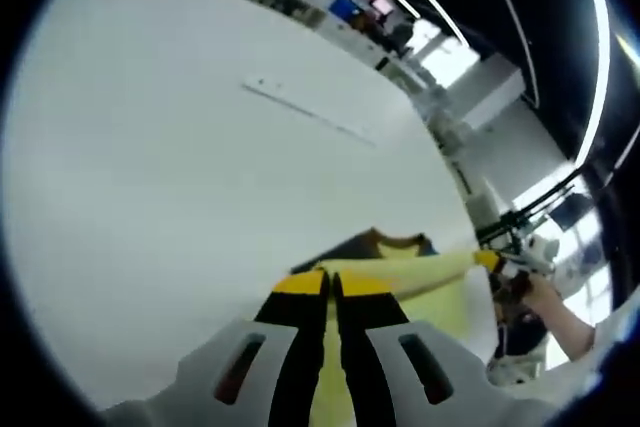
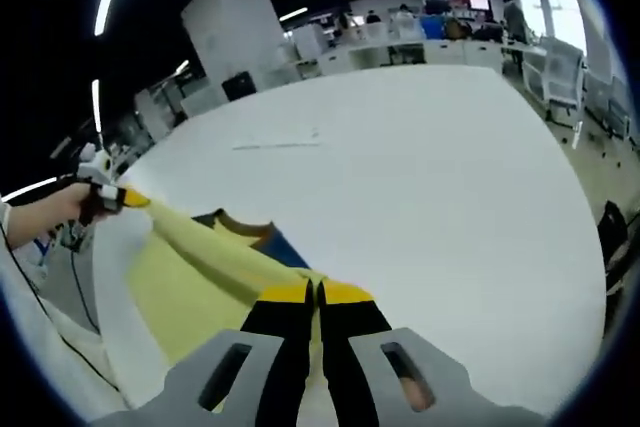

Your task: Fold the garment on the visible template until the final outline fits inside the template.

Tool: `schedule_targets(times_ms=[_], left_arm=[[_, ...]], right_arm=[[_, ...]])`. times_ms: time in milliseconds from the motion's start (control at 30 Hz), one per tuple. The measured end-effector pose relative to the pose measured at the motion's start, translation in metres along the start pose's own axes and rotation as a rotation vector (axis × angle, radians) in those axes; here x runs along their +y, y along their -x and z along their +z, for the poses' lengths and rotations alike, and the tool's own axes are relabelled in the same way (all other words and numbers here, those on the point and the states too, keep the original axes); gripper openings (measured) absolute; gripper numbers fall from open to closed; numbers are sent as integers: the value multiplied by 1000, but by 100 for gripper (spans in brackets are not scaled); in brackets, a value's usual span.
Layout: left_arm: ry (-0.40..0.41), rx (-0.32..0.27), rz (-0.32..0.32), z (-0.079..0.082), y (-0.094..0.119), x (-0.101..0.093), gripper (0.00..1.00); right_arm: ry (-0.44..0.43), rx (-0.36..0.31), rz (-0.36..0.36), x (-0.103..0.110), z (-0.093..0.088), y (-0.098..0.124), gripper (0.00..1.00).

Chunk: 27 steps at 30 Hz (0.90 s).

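Both hand-held grippers pinch yellow garment [image 1: 420, 277], stretched taut.

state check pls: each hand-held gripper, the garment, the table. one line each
left hand-held gripper: jaws shut on the garment edge
right hand-held gripper: jaws shut on the garment edge
yellow garment: pinched at two points, edge stretched taut between them, body hanging down to the table
white table: flat, with a faint line marking on it
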<state>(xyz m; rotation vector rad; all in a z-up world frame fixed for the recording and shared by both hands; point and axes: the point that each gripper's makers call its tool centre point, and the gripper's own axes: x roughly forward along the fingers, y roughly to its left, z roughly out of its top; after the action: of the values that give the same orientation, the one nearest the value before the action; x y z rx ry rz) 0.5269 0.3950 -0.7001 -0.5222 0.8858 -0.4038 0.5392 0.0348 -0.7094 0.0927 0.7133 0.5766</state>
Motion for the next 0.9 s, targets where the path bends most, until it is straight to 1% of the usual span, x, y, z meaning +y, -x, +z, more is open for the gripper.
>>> schedule_targets(times_ms=[433,733,900], left_arm=[[14,33,19,-8,-15,13,0],[14,51,33,-9,-24,19,0],[20,72,46,-14,-30,23,0]], right_arm=[[-11,32,5,-5,-10,-11,3],[-24,46,-7,-9,-13,-19,3],[-33,56,-15,-12,-17,-24,3]])
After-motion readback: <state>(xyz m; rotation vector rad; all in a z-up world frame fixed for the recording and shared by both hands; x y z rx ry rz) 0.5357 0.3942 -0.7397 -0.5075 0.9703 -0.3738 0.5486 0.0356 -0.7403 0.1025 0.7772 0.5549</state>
